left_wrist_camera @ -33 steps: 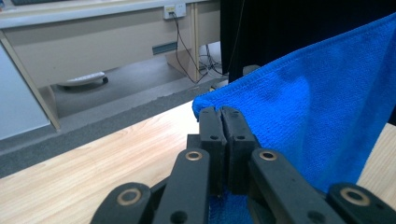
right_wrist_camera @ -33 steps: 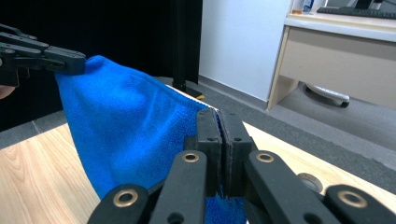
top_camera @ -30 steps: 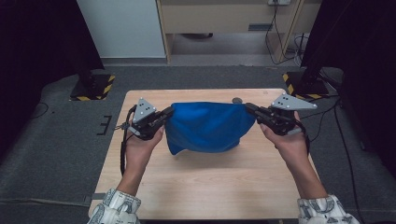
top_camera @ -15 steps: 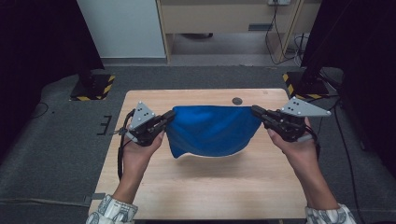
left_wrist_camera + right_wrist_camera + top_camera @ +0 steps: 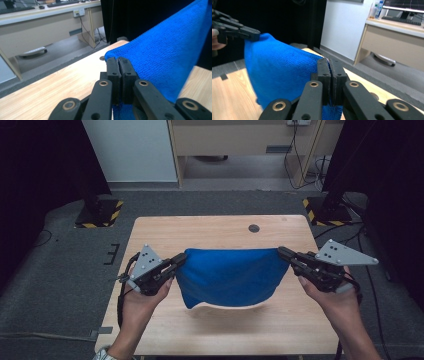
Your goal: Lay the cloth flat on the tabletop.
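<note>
Blue cloth (image 5: pixel 230 275) is up off the table (image 5: pixel 200 227), stretched w/ its top edge taut & near level betw. the two grippers, the rest sagging below in a rounded belly. Lower left corner droops lowest, casting a soft shadow on the wood right under it. Cloth hangs over the table's middle, nearer the person's side.

Left gripper (image 5: pixel 176 262) pinches the cloth's top left corner: in the left gripper view its jaws are pressed together on the blue fabric (image 5: pixel 160 55), w/ a bit of cloth poking out below the pads. Left hand (image 5: pixel 142 295) wraps the gripper body from beneath, grey plate on top, cable looping down beside the wrist.

Right gripper (image 5: pixel 286 254) has the top right corner, same story: in the right gripper view the jaws are clamped tight on the cloth edge (image 5: pixel 279 72), fabric bunched under them. Far off in that view the other gripper (image 5: pixel 249 33) bites the opposite corner. Right hand (image 5: pixel 332 297) holds its gripper from below, plate tilted up & outward.

Further out: small dark round spot (image 5: pixel 254 228) on the tabletop near the far edge, well apart from the cloth. Grey carpet (image 5: pixel 65 270) round the table, yellow-black striped stand bases (image 5: pixel 102 212) at both far corners, pale desk (image 5: pixel 240 140) w/ cables behind.
</note>
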The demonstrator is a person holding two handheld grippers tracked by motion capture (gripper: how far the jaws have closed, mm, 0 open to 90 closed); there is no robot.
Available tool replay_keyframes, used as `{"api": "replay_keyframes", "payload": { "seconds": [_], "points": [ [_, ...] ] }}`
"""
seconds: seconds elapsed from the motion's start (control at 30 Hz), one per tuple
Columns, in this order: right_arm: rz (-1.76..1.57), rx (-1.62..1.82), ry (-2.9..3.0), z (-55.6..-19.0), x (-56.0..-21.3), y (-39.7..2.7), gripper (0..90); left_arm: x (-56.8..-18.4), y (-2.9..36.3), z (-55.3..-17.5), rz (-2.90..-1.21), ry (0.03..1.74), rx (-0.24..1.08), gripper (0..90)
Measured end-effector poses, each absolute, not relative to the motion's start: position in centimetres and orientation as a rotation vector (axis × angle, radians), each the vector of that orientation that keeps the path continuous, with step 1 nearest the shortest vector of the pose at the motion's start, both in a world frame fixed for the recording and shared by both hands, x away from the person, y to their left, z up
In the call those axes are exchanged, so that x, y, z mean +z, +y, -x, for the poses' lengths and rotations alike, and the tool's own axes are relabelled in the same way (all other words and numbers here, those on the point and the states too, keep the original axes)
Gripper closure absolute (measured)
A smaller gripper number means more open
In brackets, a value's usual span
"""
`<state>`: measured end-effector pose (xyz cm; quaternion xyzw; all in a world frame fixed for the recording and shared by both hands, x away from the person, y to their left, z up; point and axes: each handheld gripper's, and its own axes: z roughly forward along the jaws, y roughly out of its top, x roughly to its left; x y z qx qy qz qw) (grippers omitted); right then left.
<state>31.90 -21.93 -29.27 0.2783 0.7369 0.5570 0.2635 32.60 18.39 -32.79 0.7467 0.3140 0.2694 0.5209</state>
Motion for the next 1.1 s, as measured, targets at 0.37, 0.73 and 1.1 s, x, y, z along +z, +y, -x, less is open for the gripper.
{"api": "replay_keyframes", "payload": {
  "seconds": [0.37, 0.73, 1.1],
  "points": [
    [-0.828, 1.413, 2.101, -39.2, -35.3, -20.2, 88.1, -38.2, 17.8, -38.3, -1.852, 0.871, 0.643, 87.7],
    [-0.877, 1.350, 2.130, -43.5, -38.5, -19.2, 88.1, -40.2, 17.4, -41.1, -1.835, 0.940, 0.656, 87.6],
    [-0.890, 1.310, 2.157, -45.4, -40.1, -18.7, 88.0, -41.7, 17.4, -42.6, -1.845, 0.993, 0.655, 87.6]
  ]
}}
